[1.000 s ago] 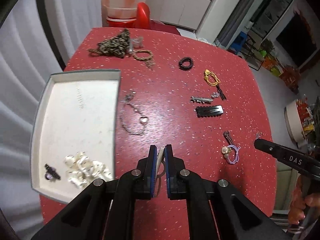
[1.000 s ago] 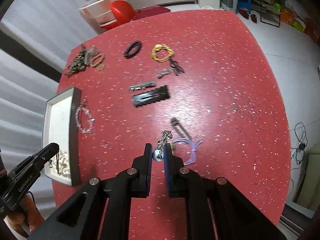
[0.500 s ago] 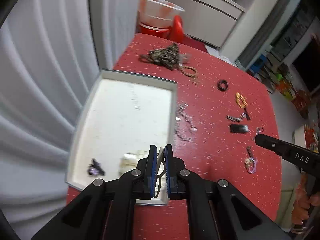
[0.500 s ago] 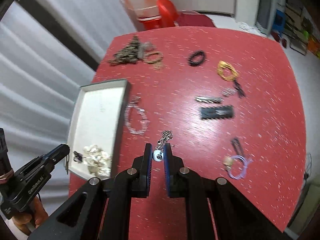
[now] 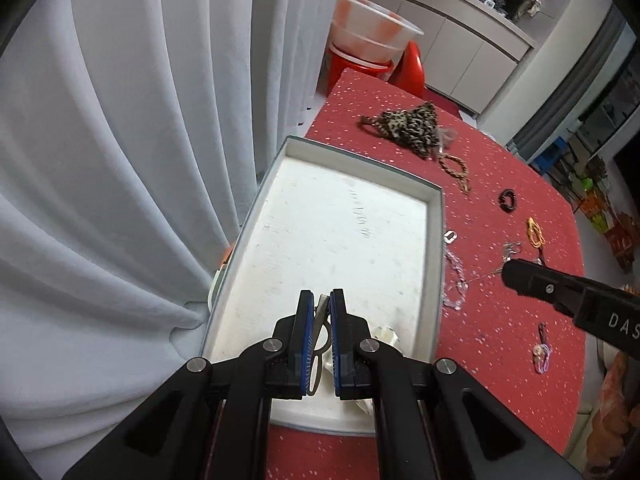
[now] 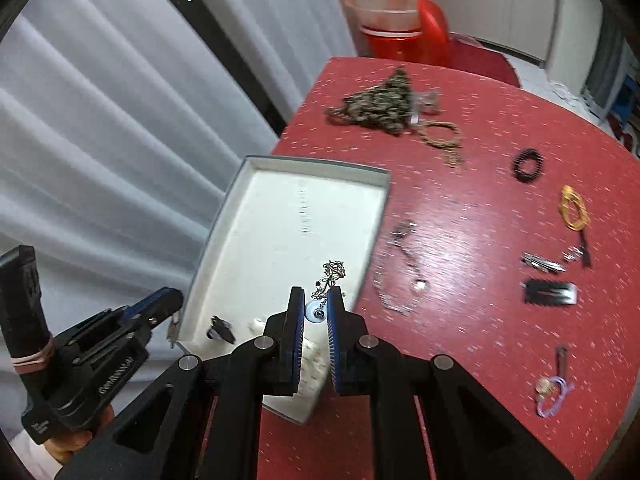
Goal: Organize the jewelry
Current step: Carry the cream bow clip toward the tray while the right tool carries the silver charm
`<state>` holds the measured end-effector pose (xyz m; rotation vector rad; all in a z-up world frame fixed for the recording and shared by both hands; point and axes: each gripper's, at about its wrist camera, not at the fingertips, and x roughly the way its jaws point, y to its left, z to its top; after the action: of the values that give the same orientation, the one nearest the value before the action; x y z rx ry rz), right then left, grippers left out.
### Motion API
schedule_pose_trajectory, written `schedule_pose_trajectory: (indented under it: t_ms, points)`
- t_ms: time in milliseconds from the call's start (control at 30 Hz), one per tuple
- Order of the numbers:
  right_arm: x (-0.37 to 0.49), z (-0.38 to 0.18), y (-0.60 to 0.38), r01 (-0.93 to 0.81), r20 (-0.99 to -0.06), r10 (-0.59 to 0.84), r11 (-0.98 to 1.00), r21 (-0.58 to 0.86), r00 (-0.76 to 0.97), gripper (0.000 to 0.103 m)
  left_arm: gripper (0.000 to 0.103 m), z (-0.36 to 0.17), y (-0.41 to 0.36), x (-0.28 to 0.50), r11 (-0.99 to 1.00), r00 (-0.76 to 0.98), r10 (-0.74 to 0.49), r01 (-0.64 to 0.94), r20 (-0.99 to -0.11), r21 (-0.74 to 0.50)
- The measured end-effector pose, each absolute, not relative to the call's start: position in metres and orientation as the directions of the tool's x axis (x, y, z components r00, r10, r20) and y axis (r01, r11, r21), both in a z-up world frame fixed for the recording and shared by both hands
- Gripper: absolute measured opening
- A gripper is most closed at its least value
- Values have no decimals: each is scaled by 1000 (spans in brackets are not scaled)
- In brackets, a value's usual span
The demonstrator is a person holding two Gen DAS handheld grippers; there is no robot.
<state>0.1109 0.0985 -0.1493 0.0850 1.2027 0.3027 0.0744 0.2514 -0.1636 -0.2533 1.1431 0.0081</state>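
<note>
My left tool (image 5: 321, 312) is clamped tight on a thin grey metal clip (image 5: 320, 334), and I see it poised over the near end of the white tray (image 5: 436, 240). My right tool (image 6: 314, 312) is pinched narrowly on a pale blue bead pendant (image 6: 314, 312), whose silver chain (image 6: 331, 274) sticks up toward twelve o'clock past the tips, above the tray's near right part. In the tray, near its six o'clock end, lie a small dark piece (image 6: 219, 330) and some white pieces (image 6: 310, 360). On the red tabletop (image 6: 480, 208), just beside the tray's three o'clock wall, lies a silver bracelet (image 6: 400, 272). Farther out at three o'clock are a black hair clip (image 6: 550, 292), a yellow band (image 6: 574, 208) and a black beaded ring (image 6: 528, 165); a leopard-print scrunchie (image 6: 380, 104) sits at twelve o'clock.
</note>
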Motion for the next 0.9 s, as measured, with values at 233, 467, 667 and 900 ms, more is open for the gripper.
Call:
schedule_pose_trajectory:
  t_ms: [233, 467, 667, 900]
  points:
    - [135, -184, 125, -201, -911, 308, 945, 259, 273, 12, 9, -195, 258, 96, 973, 391, -116, -142, -913, -185]
    - [151, -230, 131, -167, -932, 296, 950, 264, 209, 12, 9, -230, 258, 111, 978, 347, -95, -144, -933, -153]
    - [154, -256, 131, -149, -948, 273, 957, 249, 167, 12, 9, -251, 253, 115, 986, 313, -52, -132, -948, -98]
    - [155, -275, 129, -131, -958, 254, 963, 237, 135, 12, 9, -265, 249, 114, 990, 277, -24, -128, -961, -61]
